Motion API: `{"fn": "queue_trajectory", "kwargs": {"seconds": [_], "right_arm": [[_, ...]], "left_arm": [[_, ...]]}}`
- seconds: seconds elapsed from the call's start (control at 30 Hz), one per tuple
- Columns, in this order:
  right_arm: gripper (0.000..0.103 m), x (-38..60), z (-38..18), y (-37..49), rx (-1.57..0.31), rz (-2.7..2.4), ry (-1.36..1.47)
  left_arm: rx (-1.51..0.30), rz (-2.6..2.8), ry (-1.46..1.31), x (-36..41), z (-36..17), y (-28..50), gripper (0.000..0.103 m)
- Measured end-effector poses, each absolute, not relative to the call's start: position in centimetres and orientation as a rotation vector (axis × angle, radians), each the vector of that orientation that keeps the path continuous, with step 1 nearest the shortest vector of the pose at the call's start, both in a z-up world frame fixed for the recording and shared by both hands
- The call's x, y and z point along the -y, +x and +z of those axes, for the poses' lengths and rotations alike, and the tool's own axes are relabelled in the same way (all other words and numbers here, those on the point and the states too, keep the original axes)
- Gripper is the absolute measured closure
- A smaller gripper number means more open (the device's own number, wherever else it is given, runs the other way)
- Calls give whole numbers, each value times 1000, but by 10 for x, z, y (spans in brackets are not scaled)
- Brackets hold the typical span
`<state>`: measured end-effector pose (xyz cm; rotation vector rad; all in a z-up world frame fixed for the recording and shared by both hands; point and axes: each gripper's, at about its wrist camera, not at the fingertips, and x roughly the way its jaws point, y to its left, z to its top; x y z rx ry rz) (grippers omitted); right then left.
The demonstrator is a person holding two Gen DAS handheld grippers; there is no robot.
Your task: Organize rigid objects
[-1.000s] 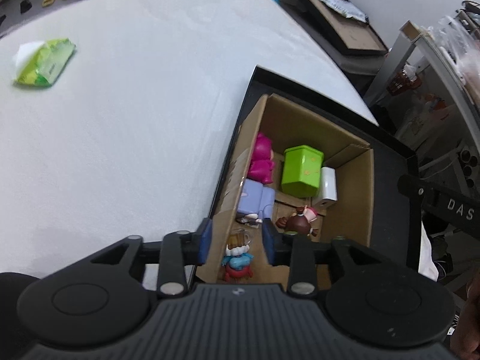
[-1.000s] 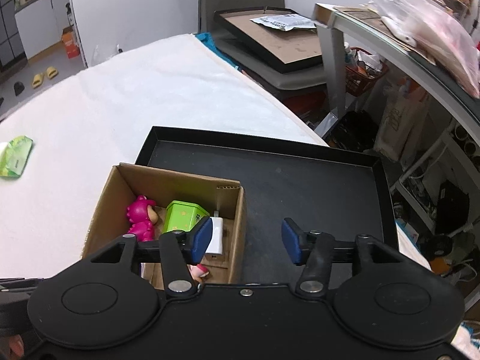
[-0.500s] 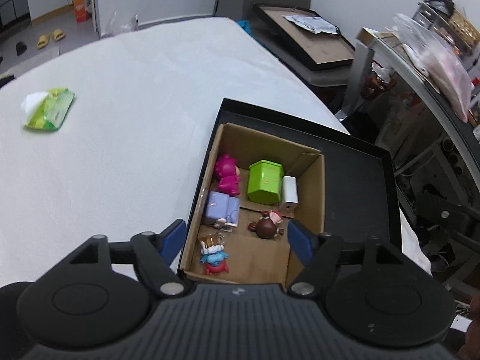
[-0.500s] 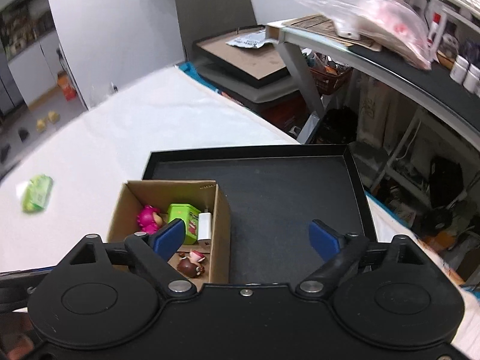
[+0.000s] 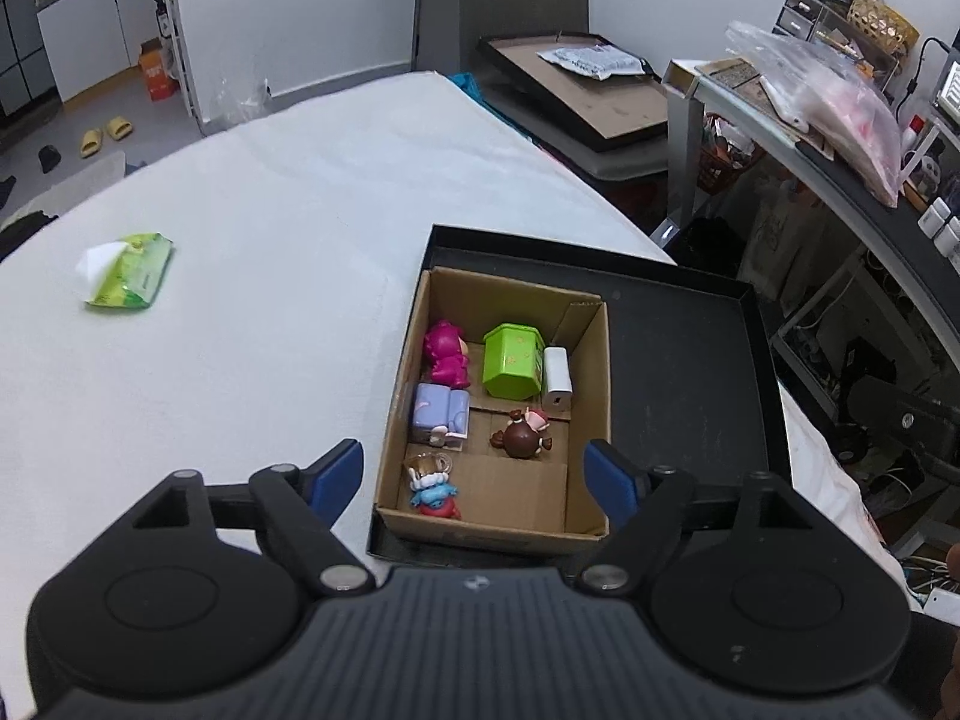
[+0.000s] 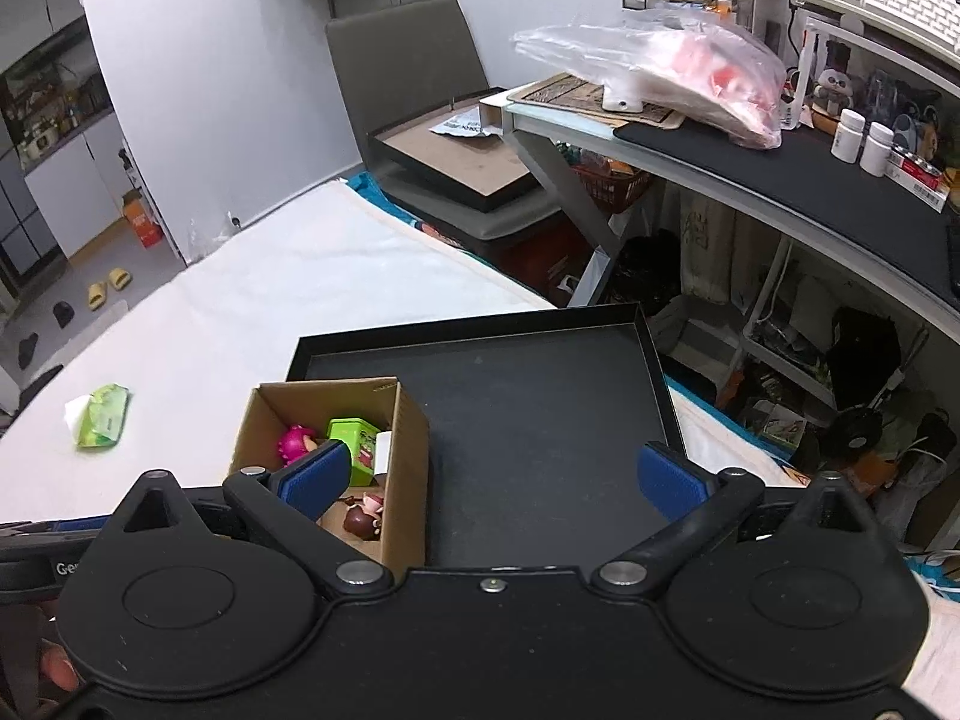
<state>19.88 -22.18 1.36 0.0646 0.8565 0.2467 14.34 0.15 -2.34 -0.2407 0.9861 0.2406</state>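
A cardboard box (image 5: 594, 360) (image 6: 408, 456) stands in the left part of a black tray (image 5: 690, 372) (image 6: 540, 408) on the white table. It holds a pink figure (image 5: 445, 353), a green box (image 5: 513, 360), a white charger (image 5: 557, 377), a lilac toy (image 5: 439, 411), a brown-headed figure (image 5: 521, 437) and a blue-red figure (image 5: 433, 486). My left gripper (image 5: 474, 477) is open and empty, raised above the box's near edge. My right gripper (image 6: 492, 477) is open and empty, above the tray beside the box.
A green tissue pack (image 5: 129, 270) (image 6: 102, 417) lies on the white table at the left. A desk (image 6: 780, 180) with a plastic bag (image 6: 660, 66) and bottles stands at the right. A framed board (image 6: 456, 162) rests on a chair behind the table.
Both grippers have opened wide and risen away from the box. The blue-red figure that sat between the left fingers now stands free in the box.
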Motion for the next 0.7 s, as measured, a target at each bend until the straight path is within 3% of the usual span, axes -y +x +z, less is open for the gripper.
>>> {"fn": "queue_trajectory", "kwargs": {"seconds": [0.17, 0.7], "right_arm": [[0, 229, 25, 188, -844, 261, 71], [0, 247, 50, 148, -837, 281, 73]], "left_arm": [[-950, 231, -210, 4, -2, 131, 16], [-896, 208, -142, 21, 27, 86, 13]]}}
